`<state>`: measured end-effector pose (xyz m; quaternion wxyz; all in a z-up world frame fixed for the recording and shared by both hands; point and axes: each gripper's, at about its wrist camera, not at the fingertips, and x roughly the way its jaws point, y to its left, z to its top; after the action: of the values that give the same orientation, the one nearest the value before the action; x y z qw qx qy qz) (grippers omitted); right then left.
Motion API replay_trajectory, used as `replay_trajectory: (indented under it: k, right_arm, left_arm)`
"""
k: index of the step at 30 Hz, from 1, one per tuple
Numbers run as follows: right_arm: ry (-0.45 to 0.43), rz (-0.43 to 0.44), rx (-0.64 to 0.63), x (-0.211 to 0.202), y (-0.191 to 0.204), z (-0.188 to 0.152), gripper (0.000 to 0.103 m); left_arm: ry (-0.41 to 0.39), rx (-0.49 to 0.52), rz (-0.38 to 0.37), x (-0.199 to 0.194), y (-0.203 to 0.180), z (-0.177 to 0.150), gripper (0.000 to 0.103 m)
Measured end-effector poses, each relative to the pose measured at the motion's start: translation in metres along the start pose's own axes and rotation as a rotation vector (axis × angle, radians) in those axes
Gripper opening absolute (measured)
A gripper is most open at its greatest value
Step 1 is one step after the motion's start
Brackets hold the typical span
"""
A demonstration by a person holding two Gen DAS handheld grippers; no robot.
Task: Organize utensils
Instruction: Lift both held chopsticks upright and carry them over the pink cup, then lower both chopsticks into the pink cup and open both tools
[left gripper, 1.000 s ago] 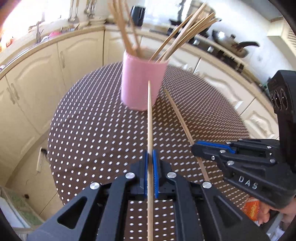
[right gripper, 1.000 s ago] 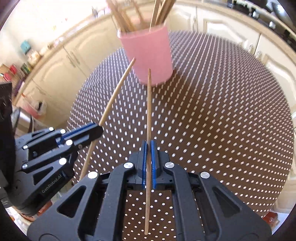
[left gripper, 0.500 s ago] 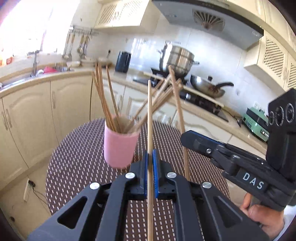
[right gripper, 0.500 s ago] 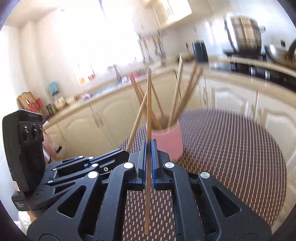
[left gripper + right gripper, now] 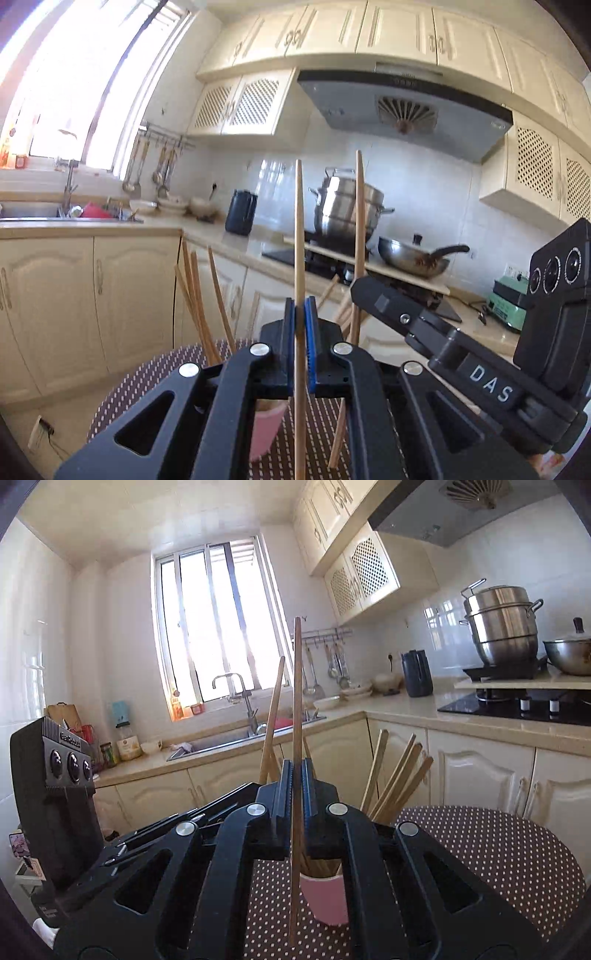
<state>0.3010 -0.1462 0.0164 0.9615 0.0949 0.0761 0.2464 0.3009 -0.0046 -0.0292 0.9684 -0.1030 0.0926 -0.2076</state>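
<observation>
In the left wrist view my left gripper (image 5: 301, 321) is shut on a wooden chopstick (image 5: 299, 221) that stands upright. Beside it on the right, my right gripper (image 5: 357, 291) holds a second chopstick (image 5: 358, 206), also upright. The right wrist view shows the right gripper (image 5: 296, 786) shut on its chopstick (image 5: 296, 686), with the left gripper (image 5: 255, 788) and its chopstick (image 5: 275, 709) close on the left. The pink cup (image 5: 327, 897) stands just ahead and below on the dotted brown table (image 5: 487, 849), mostly hidden by the jaws. Several chopsticks (image 5: 395, 782) lean in it.
Cream cabinets and a counter (image 5: 406, 710) run behind the table. A sink with a tap (image 5: 240, 698) is under the window. A steel steamer pot (image 5: 345, 214), a wok (image 5: 413, 256) and a dark kettle (image 5: 241, 212) sit on the counter.
Both grippers have risen and tipped up from facing the table to nearly level. Each still grips its chopstick, which now stands upright above the cup instead of pointing at it.
</observation>
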Motion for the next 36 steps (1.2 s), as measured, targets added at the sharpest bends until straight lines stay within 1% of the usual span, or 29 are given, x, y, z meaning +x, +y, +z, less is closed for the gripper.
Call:
replay_trajectory:
  k: [3,5,12,16,20,24,26,31,36]
  right_arm:
    - [-0.044,-0.001,-0.039,0.014,0.0,0.0,0.005]
    - [-0.063,-0.003,-0.049,0.023,-0.004,-0.001,0.005]
    - [-0.102,-0.006,-0.039,0.045,-0.021,-0.012,0.005]
    - [-0.11,-0.006,-0.048,0.053,-0.025,-0.019,0.005]
    - [-0.106,-0.002,-0.076,0.057,-0.024,-0.025,0.005]
    - [-0.092,0.0,-0.087,0.06,-0.025,-0.031,0.005]
    - [-0.081,0.002,-0.086,0.059,-0.026,-0.034,0.005]
    - [-0.058,0.007,-0.096,0.051,-0.021,-0.039,0.005]
    - [-0.035,0.002,-0.117,0.039,-0.016,-0.044,0.005]
  left_arm:
    - [-0.051,-0.018,0.0,0.013,0.005,0.003,0.006]
    - [-0.084,-0.026,0.015,0.022,0.011,0.004,0.006]
    - [-0.129,-0.036,0.046,0.05,0.023,0.002,0.006]
    - [-0.13,-0.038,0.049,0.062,0.028,-0.002,0.006]
    - [-0.127,-0.047,0.071,0.07,0.035,-0.009,0.006]
    - [-0.11,-0.046,0.083,0.075,0.039,-0.015,0.006]
    - [-0.088,-0.051,0.086,0.077,0.042,-0.018,0.006]
    - [-0.07,-0.035,0.097,0.07,0.04,-0.024,0.006]
    - [-0.051,0.0,0.131,0.062,0.034,-0.027,0.006]
